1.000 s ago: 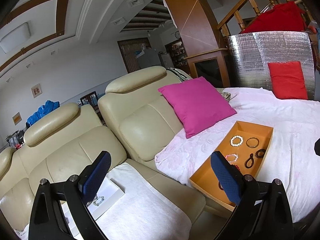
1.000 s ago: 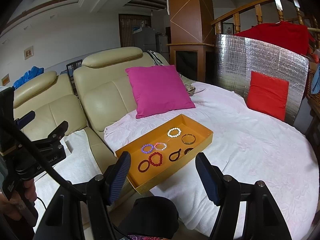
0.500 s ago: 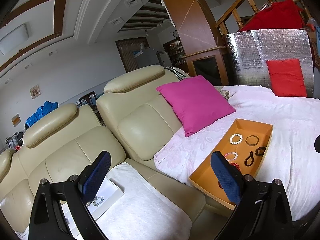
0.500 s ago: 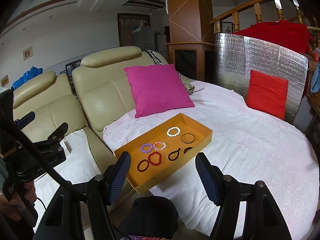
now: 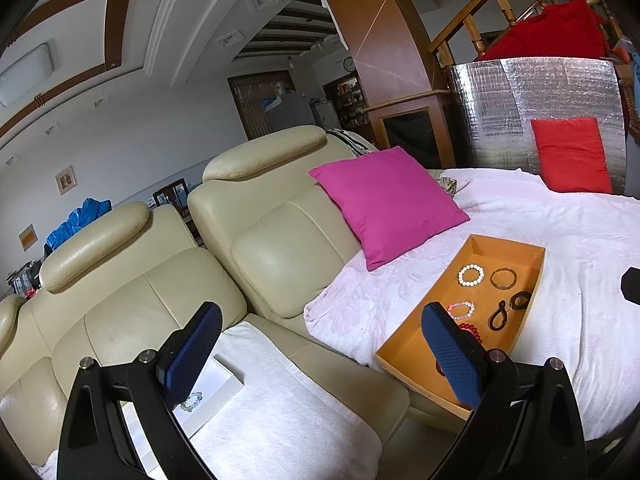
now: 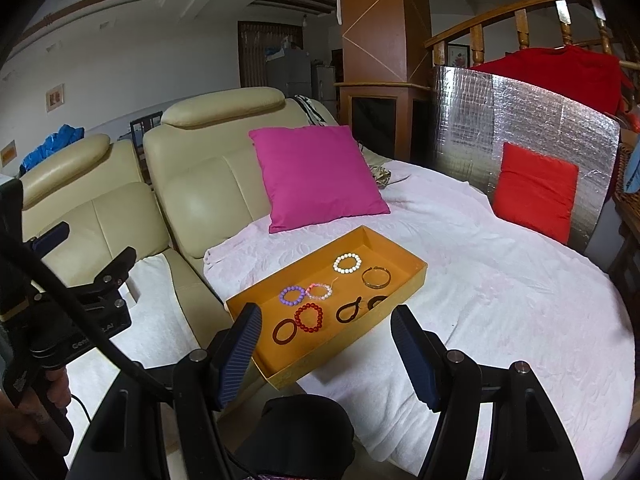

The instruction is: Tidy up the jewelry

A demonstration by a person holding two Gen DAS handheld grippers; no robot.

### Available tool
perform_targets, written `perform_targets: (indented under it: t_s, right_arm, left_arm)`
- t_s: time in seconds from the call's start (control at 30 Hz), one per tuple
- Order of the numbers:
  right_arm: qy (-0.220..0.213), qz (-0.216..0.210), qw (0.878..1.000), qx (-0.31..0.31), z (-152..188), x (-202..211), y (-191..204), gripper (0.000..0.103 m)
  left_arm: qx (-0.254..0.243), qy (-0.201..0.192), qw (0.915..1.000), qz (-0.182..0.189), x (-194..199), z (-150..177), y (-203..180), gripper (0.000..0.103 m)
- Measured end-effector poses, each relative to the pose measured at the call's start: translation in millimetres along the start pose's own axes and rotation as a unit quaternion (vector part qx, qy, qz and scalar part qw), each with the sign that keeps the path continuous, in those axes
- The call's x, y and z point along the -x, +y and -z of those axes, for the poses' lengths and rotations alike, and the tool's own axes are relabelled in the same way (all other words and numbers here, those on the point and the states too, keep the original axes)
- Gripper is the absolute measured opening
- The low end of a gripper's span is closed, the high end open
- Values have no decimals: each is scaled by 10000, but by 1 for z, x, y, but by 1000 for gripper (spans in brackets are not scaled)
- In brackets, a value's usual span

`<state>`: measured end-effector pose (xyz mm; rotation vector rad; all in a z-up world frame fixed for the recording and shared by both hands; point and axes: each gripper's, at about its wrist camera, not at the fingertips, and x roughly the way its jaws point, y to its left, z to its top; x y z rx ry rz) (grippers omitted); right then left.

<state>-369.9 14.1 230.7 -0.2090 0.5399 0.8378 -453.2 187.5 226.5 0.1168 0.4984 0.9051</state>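
Note:
An orange tray (image 6: pixel 414 280) lies on the white bedcover and holds several bracelets: white beads (image 6: pixel 347 262), a gold bangle (image 6: pixel 376 277), purple beads (image 6: pixel 292 295), red beads (image 6: pixel 309 317) and dark rings (image 6: pixel 285 331). My right gripper (image 6: pixel 326 350) is open and empty, just in front of the tray. The tray also shows in the left wrist view (image 5: pixel 404 354). My left gripper (image 5: pixel 320 354) is open and empty above the sofa seat. A white box (image 5: pixel 218 380) with a pale bead bracelet (image 5: pixel 192 400) lies under its left finger.
A cream leather sofa (image 5: pixel 168 280) with a white towel (image 5: pixel 280 420) stands left of the bed. A pink cushion (image 6: pixel 316 176) leans behind the tray. A red cushion (image 6: pixel 534 190) rests against a silver foil panel (image 6: pixel 520 120). The left gripper shows in the right wrist view (image 6: pixel 80 292).
Both views have shifted only slightly. The tray sits a touch nearer in the right wrist view. Both grippers stay open and empty.

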Motion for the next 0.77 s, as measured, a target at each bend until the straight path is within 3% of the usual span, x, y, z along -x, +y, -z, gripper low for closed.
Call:
perform_targets:
  t_s: [0.63, 0.77]
  right_arm:
    - [129, -164, 9998, 31, -12, -41, -10, 71]
    - [-76, -75, 9997, -226, -13, -47, -43, 71]
  left_arm:
    - [-213, 282, 9991, -230, -36, -1, -12, 100]
    - [-259, 225, 9993, 163, -41, -20, -44, 100]
